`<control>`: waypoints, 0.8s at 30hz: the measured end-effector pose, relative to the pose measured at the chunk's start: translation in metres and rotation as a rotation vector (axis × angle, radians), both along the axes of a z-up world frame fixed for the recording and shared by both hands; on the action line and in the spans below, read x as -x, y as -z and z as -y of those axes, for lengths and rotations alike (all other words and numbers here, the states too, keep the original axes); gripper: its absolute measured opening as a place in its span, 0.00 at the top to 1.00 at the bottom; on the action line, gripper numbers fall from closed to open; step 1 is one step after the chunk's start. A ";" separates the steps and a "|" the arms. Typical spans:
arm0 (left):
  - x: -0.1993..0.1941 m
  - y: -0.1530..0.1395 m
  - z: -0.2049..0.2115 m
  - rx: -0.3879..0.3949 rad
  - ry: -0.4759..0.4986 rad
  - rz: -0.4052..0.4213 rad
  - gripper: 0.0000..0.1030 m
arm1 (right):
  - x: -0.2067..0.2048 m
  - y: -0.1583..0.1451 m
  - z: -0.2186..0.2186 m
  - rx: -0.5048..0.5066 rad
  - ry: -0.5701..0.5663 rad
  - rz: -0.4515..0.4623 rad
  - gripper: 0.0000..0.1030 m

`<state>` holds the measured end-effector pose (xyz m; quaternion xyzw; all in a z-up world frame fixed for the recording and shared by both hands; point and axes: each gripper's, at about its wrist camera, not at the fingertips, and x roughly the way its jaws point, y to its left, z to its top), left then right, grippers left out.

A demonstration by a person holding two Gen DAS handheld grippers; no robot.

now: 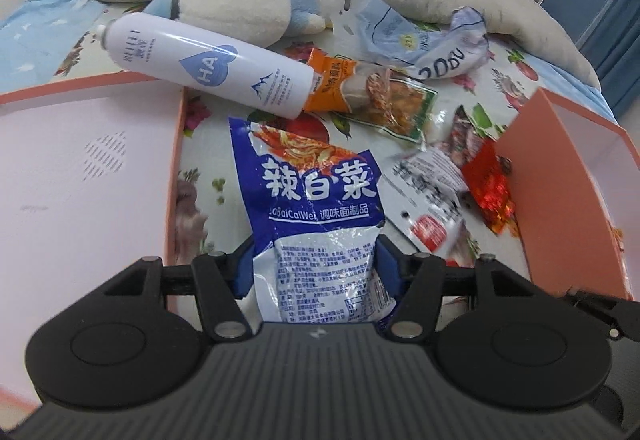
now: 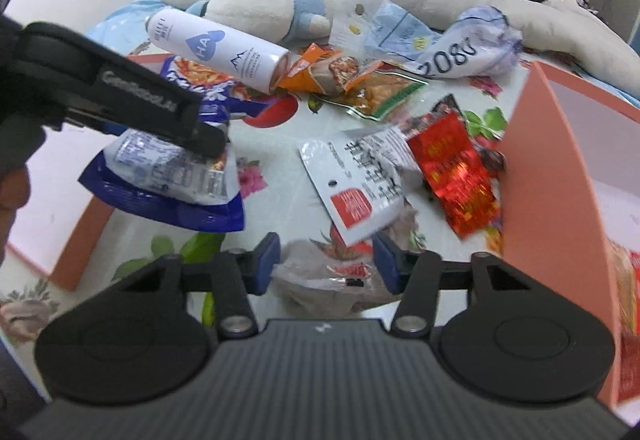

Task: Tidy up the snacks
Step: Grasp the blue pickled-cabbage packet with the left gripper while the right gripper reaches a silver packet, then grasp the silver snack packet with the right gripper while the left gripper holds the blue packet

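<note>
Left wrist view: left gripper (image 1: 316,272) jaws clamp the blue pouch (image 1: 316,199); it might slip. Right gripper (image 2: 326,264) jaws look spread around a crumpled wrapper (image 2: 332,276), grip unclear.

The left gripper (image 1: 316,268) grips a blue snack packet (image 1: 316,199) between its blue pads, above the floral bed sheet (image 1: 208,167). A white spray bottle (image 1: 208,67) lies beyond, between two pink boxes.
</note>
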<state>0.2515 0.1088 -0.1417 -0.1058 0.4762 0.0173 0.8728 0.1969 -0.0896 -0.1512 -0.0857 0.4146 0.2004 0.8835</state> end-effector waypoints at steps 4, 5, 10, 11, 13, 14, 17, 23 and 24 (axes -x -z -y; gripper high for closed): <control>0.030 -0.009 0.006 0.005 -0.007 0.009 0.37 | 0.014 -0.004 0.019 -0.053 0.061 -0.047 0.91; 0.037 -0.010 0.007 0.008 -0.010 0.009 0.37 | 0.017 -0.003 0.023 -0.065 0.070 -0.058 0.92; 0.069 -0.015 0.010 -0.003 -0.018 -0.001 0.37 | 0.038 -0.006 0.038 -0.128 0.100 -0.059 0.92; 0.074 -0.016 0.010 -0.008 -0.019 -0.002 0.37 | 0.042 -0.007 0.040 -0.140 0.099 -0.055 0.92; 0.081 -0.017 0.011 -0.016 -0.019 -0.002 0.37 | 0.049 -0.008 0.042 -0.163 0.094 -0.044 0.92; 0.084 -0.017 0.012 -0.021 -0.022 -0.003 0.37 | 0.052 -0.009 0.044 -0.169 0.092 -0.041 0.91; 0.089 -0.015 0.012 -0.029 -0.036 -0.015 0.37 | 0.058 -0.008 0.044 -0.187 0.085 -0.024 0.89; 0.091 -0.014 0.012 -0.042 -0.058 -0.023 0.37 | 0.065 -0.005 0.052 -0.250 0.083 -0.017 0.24; 0.092 -0.013 0.011 -0.042 -0.063 -0.027 0.37 | 0.068 -0.005 0.054 -0.268 0.076 -0.004 0.21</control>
